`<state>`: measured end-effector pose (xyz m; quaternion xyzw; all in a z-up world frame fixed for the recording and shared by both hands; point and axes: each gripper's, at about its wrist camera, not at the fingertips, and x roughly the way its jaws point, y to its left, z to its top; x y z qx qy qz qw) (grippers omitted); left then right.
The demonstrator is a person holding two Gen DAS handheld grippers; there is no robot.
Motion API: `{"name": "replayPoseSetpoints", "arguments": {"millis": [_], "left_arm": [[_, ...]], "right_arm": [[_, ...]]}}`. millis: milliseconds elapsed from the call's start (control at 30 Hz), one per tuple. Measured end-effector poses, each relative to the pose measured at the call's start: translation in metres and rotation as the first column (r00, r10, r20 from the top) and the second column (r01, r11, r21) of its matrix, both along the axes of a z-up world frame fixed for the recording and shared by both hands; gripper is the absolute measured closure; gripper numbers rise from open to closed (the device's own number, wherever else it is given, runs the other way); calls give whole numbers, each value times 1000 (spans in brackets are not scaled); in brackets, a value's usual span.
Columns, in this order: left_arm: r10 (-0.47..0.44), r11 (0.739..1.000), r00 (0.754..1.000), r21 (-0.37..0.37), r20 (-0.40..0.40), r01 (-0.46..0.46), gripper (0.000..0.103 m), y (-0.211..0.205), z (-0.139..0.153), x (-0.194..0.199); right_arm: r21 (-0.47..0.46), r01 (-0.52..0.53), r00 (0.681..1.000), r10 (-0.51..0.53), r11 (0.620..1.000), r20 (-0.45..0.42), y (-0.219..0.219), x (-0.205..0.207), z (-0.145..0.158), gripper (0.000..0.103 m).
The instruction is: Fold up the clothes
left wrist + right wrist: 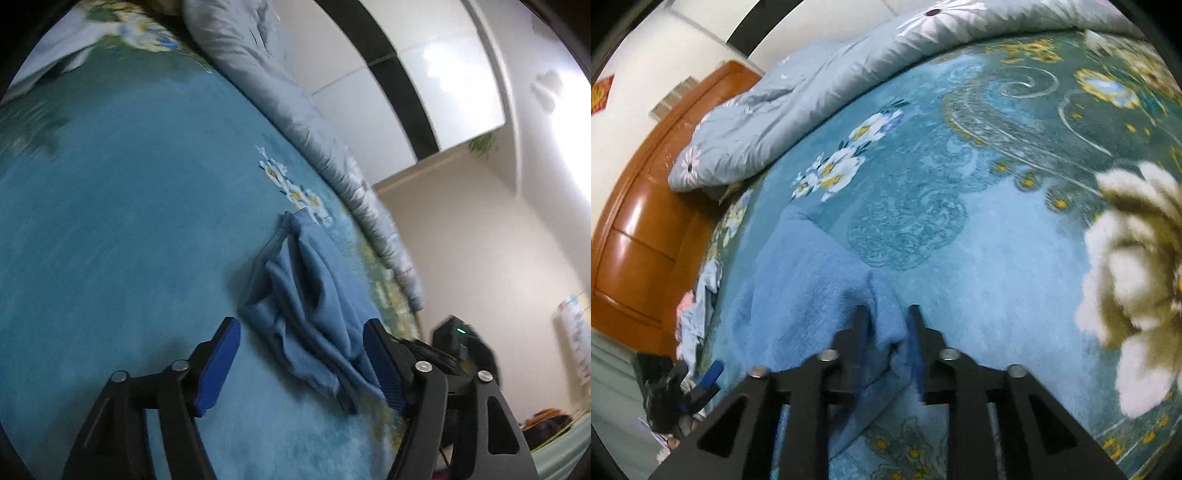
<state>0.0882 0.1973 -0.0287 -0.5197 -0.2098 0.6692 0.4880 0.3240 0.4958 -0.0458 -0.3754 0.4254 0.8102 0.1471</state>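
A light blue fleece garment (314, 295) lies crumpled on the teal floral blanket (129, 221). My left gripper (301, 343) is open, its blue pads either side of the garment's near end, not closed on it. In the right wrist view the same garment (798, 280) spreads to the left over the blanket (997, 240). My right gripper (886, 325) is shut on a fold of the garment's edge, the fabric pinched between the narrow jaws. The left gripper (701, 384) shows small at the lower left of the right wrist view.
A rolled grey-blue quilt (783, 110) lies along the far side of the bed, and shows in the left wrist view (295, 110). A wooden headboard (639, 221) stands at the left. More clothes (694, 314) hang at the bed's edge.
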Motion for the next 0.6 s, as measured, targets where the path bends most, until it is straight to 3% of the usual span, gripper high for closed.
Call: {"name": "replayPoseSetpoints", "arguments": {"millis": [133, 300, 400, 600], "left_arm": [[-22, 994, 999, -111, -24, 19, 28, 49, -4, -19], [-116, 974, 993, -195, 27, 119, 27, 85, -29, -20], [-144, 970, 990, -198, 0, 141, 26, 92, -28, -8], [-118, 977, 993, -176, 9, 118, 33, 86, -29, 0]], "right_arm": [[-110, 45, 996, -53, 993, -68, -10, 21, -5, 58], [-229, 50, 993, -72, 972, -89, -41, 31, -17, 53], [-314, 53, 991, -90, 948, -104, -59, 29, -28, 53], [-331, 134, 975, -185, 934, -128, -75, 31, -30, 53]]}}
